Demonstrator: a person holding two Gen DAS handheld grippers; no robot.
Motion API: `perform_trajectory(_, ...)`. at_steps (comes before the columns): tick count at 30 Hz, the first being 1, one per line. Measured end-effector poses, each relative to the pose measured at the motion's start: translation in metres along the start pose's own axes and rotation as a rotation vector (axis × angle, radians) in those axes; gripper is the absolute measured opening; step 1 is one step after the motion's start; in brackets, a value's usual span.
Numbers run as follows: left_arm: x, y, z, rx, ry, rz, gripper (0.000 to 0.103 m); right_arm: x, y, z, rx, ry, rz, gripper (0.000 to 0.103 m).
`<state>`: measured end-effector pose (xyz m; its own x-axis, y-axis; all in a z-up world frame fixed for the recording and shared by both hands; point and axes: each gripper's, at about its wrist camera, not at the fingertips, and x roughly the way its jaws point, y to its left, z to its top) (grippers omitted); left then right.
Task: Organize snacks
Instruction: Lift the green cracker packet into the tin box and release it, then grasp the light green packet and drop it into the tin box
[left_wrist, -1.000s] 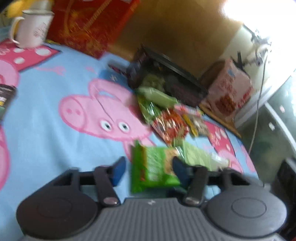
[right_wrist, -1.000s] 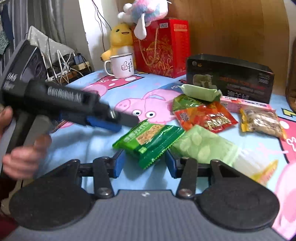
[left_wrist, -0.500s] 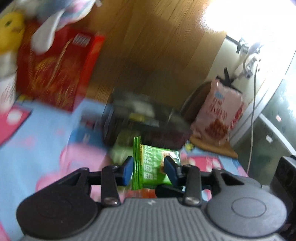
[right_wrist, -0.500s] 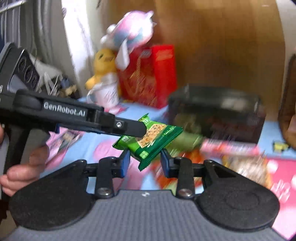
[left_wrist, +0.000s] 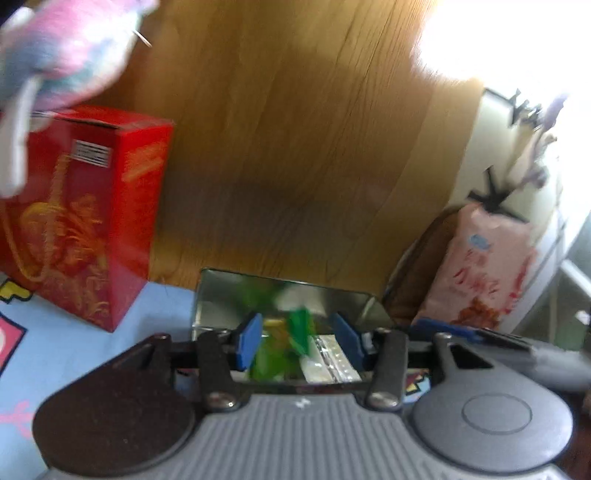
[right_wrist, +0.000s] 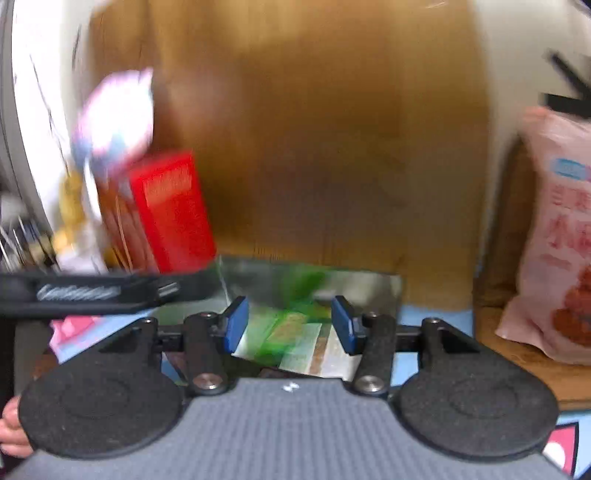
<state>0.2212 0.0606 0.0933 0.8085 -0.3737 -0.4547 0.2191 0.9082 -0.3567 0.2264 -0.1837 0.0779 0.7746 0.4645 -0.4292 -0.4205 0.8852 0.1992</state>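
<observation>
Wood panelling is filling the background behind a worktop (left_wrist: 166, 306) covered in a blue cartoon cloth, and at its far edge a dark open box (right_wrist: 384, 288) is sitting with its mouth facing up. A green snack packet (left_wrist: 284, 343) is showing blurred in the box, in front of both cameras, with pale foil-edged packets beside it. The left tool (left_wrist: 299, 341) is hovering over the box with its jaws just having opened; its blue pads are standing apart on either side of the packet without pressing it, so I judge it released. The right tool (right_wrist: 290, 326) is reaching in from the right in the same state, jaws just having widened and pads clear of the wrappers below. In the right view the left tool's dark body is crossing the left of the scene, with a bit of the person's hand (right_wrist: 14, 428) at the near left corner. The packet is looking light, thin and crinkly, with a slick film that is likely to slide between pads; its contents are probably brittle, so a gentle pinch across a flat sealed end seems the safest hold. Counting what is legible: two tools, one box, one clearly green packet, and at least two pale packets, though blur is hiding the exact number. One red gift box (left_wrist: 85, 206) is standing at the far left with one pastel plush toy (left_wrist: 62, 51) on top, and one pink bag (left_wrist: 480, 266) is leaning at the far right.
</observation>
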Motion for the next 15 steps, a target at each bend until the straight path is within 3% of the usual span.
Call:
perform_trajectory(2, -0.019, 0.013, -0.016, 0.005, -0.022, 0.004, 0.051, -0.027, -0.029, -0.014, 0.112, -0.031, 0.030, 0.052)
perform_trajectory(4, -0.020, 0.020, -0.033, 0.025, 0.024, 0.024, 0.051, -0.043, -0.057, -0.038, 0.203, -0.022, -0.008, 0.051)
perform_trajectory(6, -0.009, 0.022, -0.044, 0.044, 0.078, 0.051, 0.049, -0.043, -0.079, -0.065, 0.275, 0.035, -0.054, 0.049)
perform_trajectory(8, 0.007, 0.023, -0.053, 0.037, 0.132, 0.075, 0.049, -0.033, -0.092, -0.086, 0.348, 0.105, -0.071, 0.039)
perform_trajectory(12, 0.035, 0.025, -0.065, -0.004, 0.208, 0.107, 0.050, -0.017, -0.093, -0.096, 0.399, 0.111, -0.011, 0.038)
perform_trajectory(15, 0.032, 0.023, -0.072, -0.018, 0.210, 0.098, 0.049, -0.004, -0.085, -0.097, 0.432, 0.145, 0.076, 0.039)
